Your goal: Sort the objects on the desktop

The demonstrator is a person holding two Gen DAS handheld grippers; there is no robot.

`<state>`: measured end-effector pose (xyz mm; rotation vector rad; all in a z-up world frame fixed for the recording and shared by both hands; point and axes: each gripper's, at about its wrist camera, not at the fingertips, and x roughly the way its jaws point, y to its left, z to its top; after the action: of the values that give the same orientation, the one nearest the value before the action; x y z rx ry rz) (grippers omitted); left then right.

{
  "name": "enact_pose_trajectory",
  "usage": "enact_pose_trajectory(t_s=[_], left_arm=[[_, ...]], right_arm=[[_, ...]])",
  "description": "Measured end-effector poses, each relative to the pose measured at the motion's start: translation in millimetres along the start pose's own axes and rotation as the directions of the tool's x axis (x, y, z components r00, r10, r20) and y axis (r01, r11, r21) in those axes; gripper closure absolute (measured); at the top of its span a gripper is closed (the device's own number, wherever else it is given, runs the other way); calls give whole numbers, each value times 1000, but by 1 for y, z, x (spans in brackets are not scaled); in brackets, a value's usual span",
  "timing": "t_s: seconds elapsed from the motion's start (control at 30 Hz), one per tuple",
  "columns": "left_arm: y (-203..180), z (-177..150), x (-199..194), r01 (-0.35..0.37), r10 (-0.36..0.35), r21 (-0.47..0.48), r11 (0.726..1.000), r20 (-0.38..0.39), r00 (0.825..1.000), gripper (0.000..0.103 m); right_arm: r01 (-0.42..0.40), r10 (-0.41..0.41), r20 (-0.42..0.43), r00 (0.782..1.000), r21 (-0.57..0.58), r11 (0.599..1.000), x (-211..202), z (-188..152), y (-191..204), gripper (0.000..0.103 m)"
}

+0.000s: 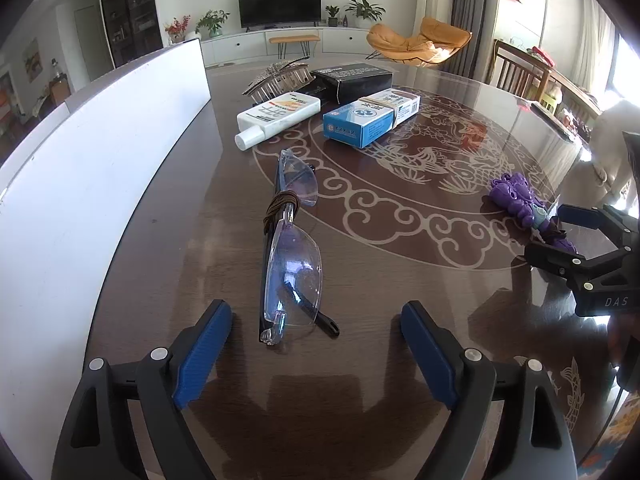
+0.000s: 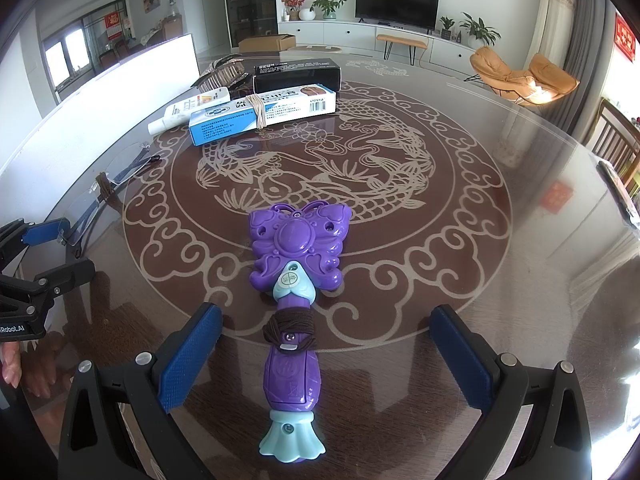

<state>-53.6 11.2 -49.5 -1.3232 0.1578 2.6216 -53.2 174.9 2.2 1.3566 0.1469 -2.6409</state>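
Clear safety glasses (image 1: 292, 256) with a brown hair tie wound around the bridge lie on the dark round table (image 1: 400, 280), just ahead of my open left gripper (image 1: 316, 344). A purple butterfly toy wand (image 2: 294, 304) with teal trim and a dark hair tie around its handle lies between the fingers of my open right gripper (image 2: 326, 356), not clamped. The glasses also show at the left in the right wrist view (image 2: 116, 176), and the wand at the right in the left wrist view (image 1: 520, 200).
At the table's far side lie a white tube (image 1: 276, 118), a blue-and-white box (image 1: 370, 118) with a rubber band, a black box (image 1: 352, 80) and a hair comb clip (image 1: 280, 76). A white board (image 1: 80, 184) stands along the left edge.
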Motion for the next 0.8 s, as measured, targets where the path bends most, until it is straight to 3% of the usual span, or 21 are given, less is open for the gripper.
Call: enact_pose_trajectory(t_s=[0.17,0.27,0.8], left_arm=[[0,0,0,0,0,0,1000,0,1000,16],[2,0,2,-7,7,-10,1000,-14,1000,3],[1,-1,4,-5,5,-5,1000,-15,1000,0]], right_arm=[[0,0,0,1000,0,1000,0,0,0,0],[0,0,0,1000,0,1000,0,0,0,0],[0,0,0,1000,0,1000,0,0,0,0]])
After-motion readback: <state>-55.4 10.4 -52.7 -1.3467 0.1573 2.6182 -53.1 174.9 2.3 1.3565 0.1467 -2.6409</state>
